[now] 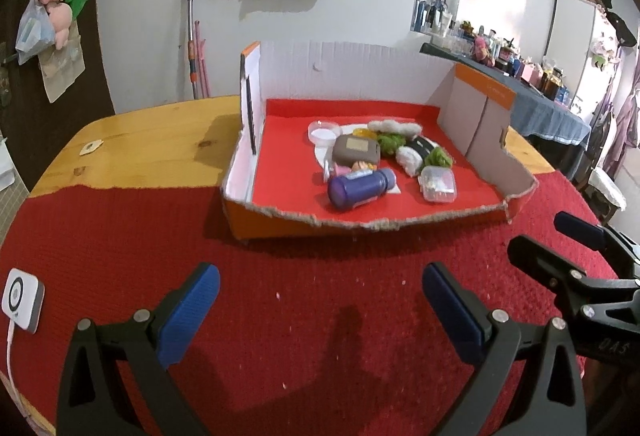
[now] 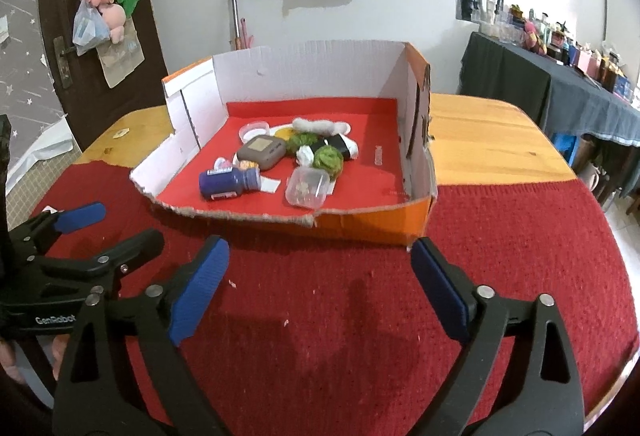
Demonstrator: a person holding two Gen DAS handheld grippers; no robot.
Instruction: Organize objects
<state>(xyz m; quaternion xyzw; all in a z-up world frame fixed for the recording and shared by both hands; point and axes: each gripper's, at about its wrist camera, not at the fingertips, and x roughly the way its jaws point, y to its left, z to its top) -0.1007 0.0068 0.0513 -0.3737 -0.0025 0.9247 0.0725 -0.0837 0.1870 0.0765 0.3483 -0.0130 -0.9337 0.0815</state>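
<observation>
My left gripper hangs over the red knitted cloth that covers the near part of the wooden bench, jaws spread wide with nothing between the blue pads. My right gripper sits just beside it, jaws likewise released and empty, above bare cloth.

Ahead of both stands the cut-down orange cardboard box with white inner walls and a red floor, its near wall torn low and ragged. All the small things lie grouped inside it, toward the middle of the floor. Nearest the torn edge, a purple plastic bottle lies on its side, touching a white paper slip. To its right rests a clear plastic lidded case. Behind the bottle sits a grey rounded pouch with a tan patch on top. Further back are a small round clear tub, two green fuzzy balls, a white fluffy strip and a black-and-white bundle, crowded together and touching.

At the left edge of the cloth, a white square device lies with a cable running from it.
</observation>
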